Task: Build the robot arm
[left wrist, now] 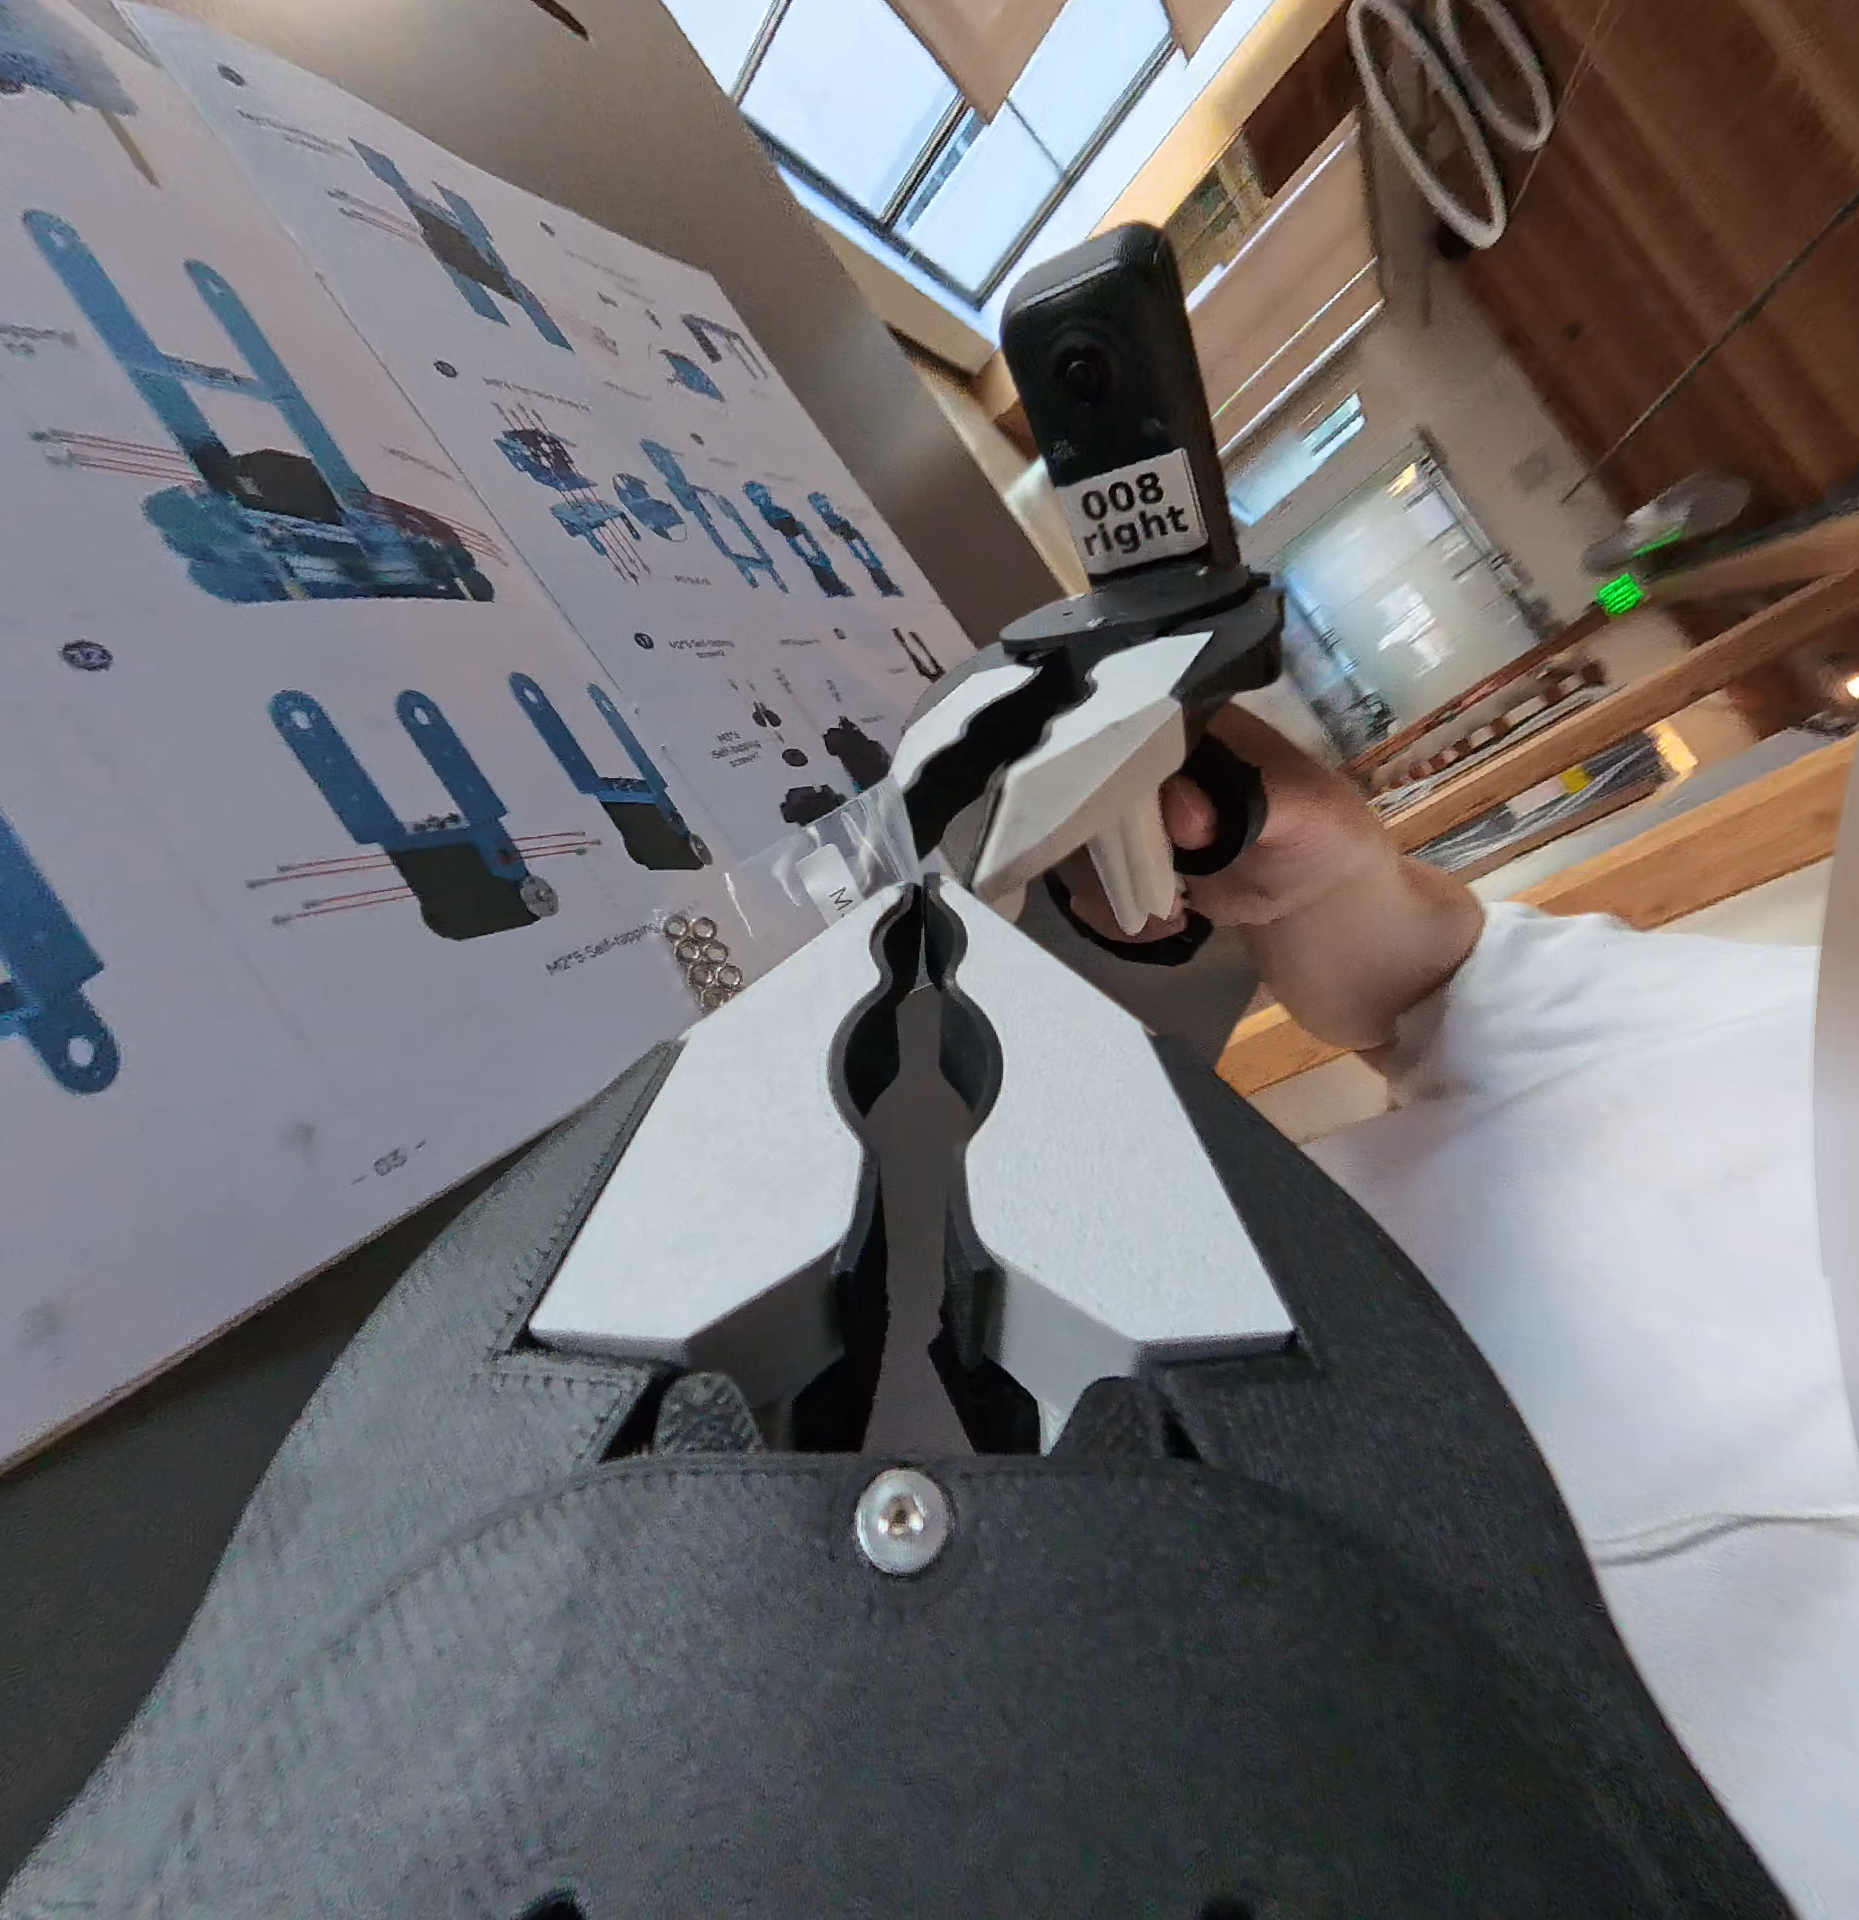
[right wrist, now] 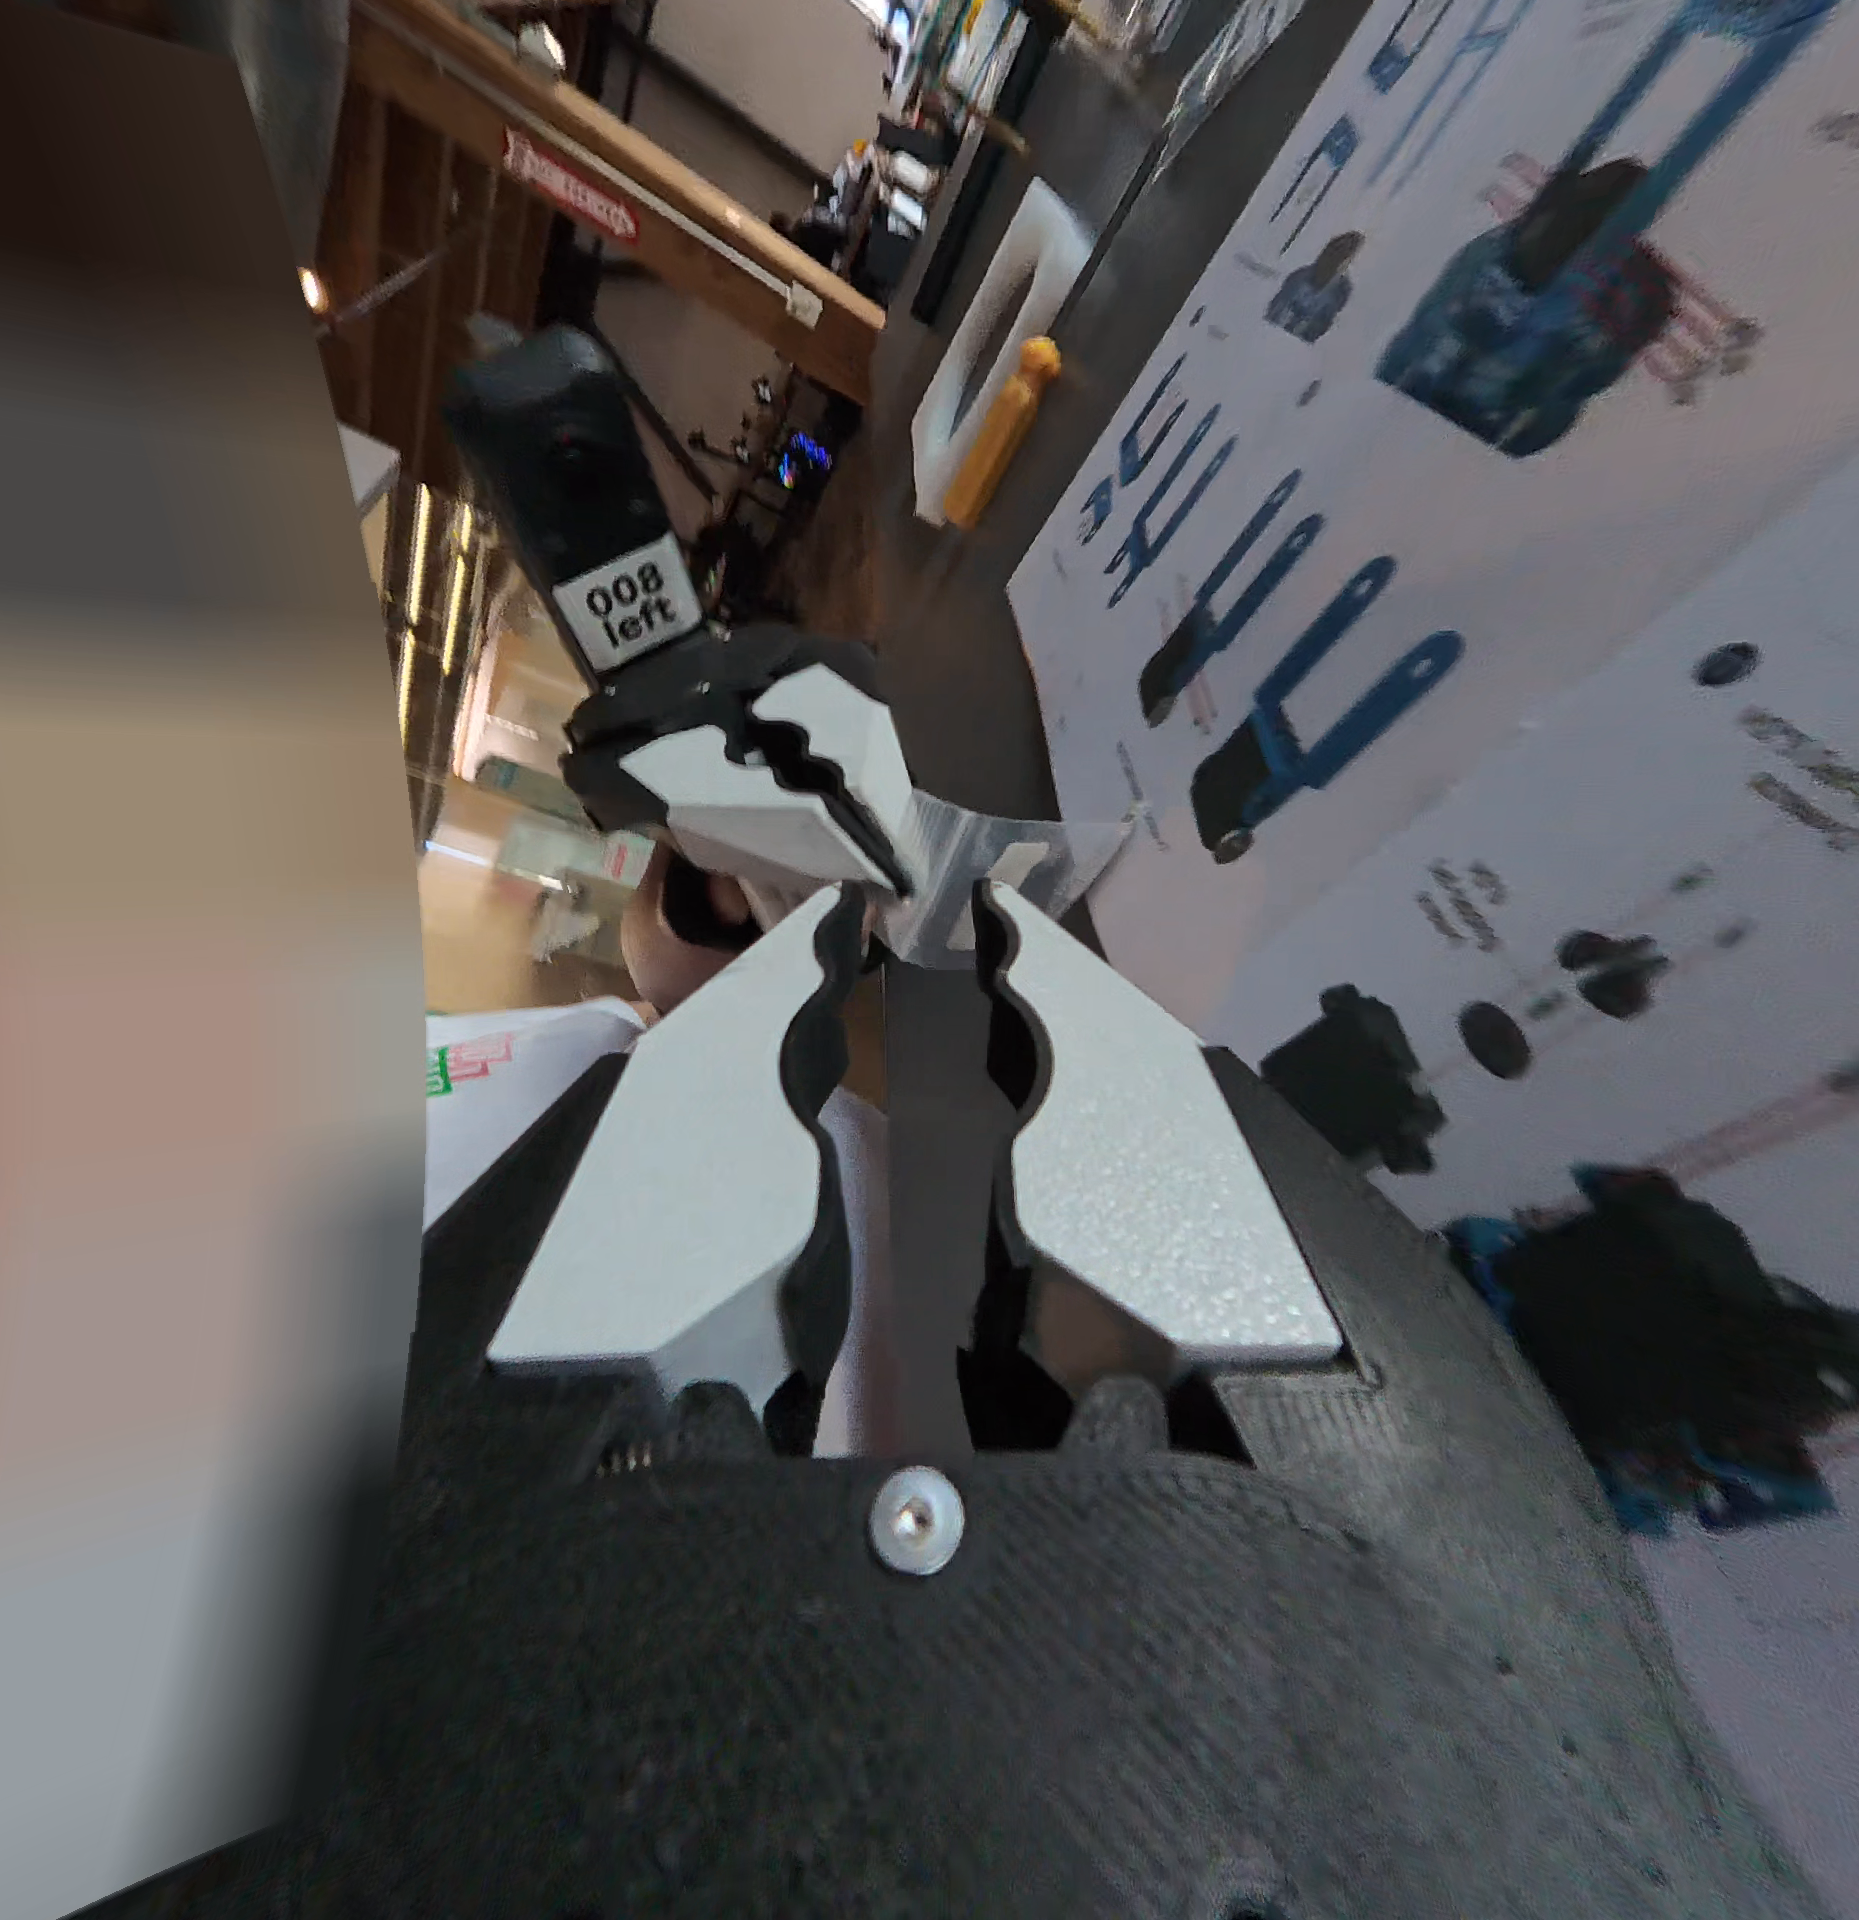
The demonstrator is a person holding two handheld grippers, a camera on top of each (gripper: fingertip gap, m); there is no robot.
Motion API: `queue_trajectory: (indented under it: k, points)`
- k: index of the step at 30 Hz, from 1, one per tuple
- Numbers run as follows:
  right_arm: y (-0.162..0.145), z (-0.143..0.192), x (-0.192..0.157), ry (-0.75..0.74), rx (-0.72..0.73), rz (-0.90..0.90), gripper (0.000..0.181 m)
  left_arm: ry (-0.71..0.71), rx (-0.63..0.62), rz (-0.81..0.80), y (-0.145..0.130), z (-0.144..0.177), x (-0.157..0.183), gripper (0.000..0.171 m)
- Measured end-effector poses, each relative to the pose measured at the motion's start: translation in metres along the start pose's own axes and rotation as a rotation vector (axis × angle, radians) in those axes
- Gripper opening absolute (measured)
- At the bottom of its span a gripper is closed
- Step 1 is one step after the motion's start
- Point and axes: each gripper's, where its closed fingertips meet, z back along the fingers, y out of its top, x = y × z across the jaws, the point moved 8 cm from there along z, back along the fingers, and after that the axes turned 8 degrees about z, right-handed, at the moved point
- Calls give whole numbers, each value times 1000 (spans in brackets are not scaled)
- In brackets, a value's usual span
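My left gripper (left wrist: pixel 925 894) is shut on the edge of a small clear plastic bag (left wrist: pixel 831 857) with a white label. Several small metal nuts (left wrist: pixel 703 958) lie in the bag's lower end, over a printed assembly sheet (left wrist: pixel 281 623). In the right wrist view the left gripper (right wrist: pixel 894 878) pinches the bag (right wrist: pixel 966 862) from the left. My right gripper (right wrist: pixel 920 906) is open, its fingertips on either side of the bag's near edge, not closed on it. The right gripper also shows in the left wrist view (left wrist: pixel 909 805), just above the bag, held by a hand (left wrist: pixel 1299 862).
The assembly sheet (right wrist: pixel 1527 727) with blue and black part drawings covers the dark table (right wrist: pixel 935 1091). A white tray (right wrist: pixel 992 343) and a yellow object (right wrist: pixel 1008 436) lie farther along the table. A person in a white shirt (left wrist: pixel 1527 1299) is close behind the grippers. The tips of both grippers are at nearly the same place.
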Motion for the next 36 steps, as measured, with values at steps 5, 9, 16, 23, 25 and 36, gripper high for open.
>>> queue_trajectory:
  k: [5,9,16,23,25,36]
  points:
    - [1,13,11,-16,52,-42,14,64,-12,-70,-4,-14,5,0]
    - [-1,15,17,8,47,-75,11,128,-20,-135,-4,-22,8,0]
    - [-1,16,22,56,58,-109,5,142,-23,-138,-4,-26,9,0]
    - [-1,17,24,72,57,-121,7,103,-19,-78,-3,-25,6,0]
    - [-1,17,24,68,53,-119,7,110,-13,-91,-3,-25,7,0]
    - [-2,19,22,70,51,-122,8,149,4,-156,-1,-26,10,0]
